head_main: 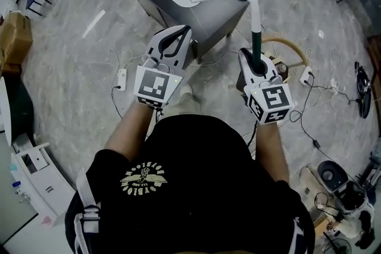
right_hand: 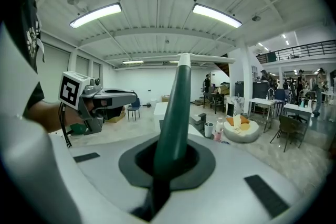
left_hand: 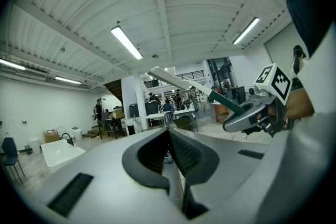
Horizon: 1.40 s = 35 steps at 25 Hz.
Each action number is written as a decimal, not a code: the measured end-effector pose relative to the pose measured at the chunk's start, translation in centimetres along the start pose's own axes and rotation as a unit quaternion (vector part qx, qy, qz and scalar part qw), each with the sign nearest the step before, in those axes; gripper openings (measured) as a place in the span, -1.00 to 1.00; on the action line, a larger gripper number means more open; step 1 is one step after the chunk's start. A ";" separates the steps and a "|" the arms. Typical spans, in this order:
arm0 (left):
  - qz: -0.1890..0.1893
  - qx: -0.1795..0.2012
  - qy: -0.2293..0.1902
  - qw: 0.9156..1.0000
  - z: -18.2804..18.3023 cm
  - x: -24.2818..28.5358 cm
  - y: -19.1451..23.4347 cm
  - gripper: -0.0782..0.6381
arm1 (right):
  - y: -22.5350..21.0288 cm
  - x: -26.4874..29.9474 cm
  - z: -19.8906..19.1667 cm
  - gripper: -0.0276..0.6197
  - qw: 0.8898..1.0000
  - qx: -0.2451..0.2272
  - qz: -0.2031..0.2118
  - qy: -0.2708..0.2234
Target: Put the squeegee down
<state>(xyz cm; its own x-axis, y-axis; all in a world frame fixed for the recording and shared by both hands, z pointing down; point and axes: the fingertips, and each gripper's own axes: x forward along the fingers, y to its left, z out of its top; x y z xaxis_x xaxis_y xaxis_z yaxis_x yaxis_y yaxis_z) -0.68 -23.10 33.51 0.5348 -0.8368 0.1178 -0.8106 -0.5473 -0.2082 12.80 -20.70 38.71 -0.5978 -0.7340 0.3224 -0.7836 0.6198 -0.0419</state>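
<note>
With its green handle clamped in the fingers of the right gripper (head_main: 254, 58), the left gripper (head_main: 182, 34) shut and empty, the upright squeegee (head_main: 256, 12) probably hangs short of the grey sink unit (head_main: 219, 24), so letting go now would drop it on the floor.

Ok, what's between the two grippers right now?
No object bridges them. In the head view, the gap between the left gripper and the right gripper, shut on the squeegee, shows only a corner of the grey sink cabinet below.
</note>
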 end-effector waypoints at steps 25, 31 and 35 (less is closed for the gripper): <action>-0.055 0.001 -0.022 0.998 -1.4 8.4 11.0 -0.72 | -3.6 12.4 2.5 -0.83 0.998 0.012 -0.061 0.020; -0.075 -0.003 -0.020 0.997 -2.1 9.6 10.7 -0.72 | -4.7 13.5 -0.5 -0.83 0.996 0.038 -0.073 0.047; -0.078 -0.002 -0.011 0.997 -2.6 11.1 10.7 -0.72 | -6.3 14.7 -2.9 -0.83 0.993 0.056 -0.075 0.069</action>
<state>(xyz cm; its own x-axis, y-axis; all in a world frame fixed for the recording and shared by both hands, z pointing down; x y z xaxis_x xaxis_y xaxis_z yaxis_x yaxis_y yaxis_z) -4.02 -38.29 35.12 0.6595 -0.7411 0.1260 -0.7184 -0.6707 -0.1846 9.47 -34.57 46.46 -0.4494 -0.7666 0.4586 -0.8812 0.4648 -0.0864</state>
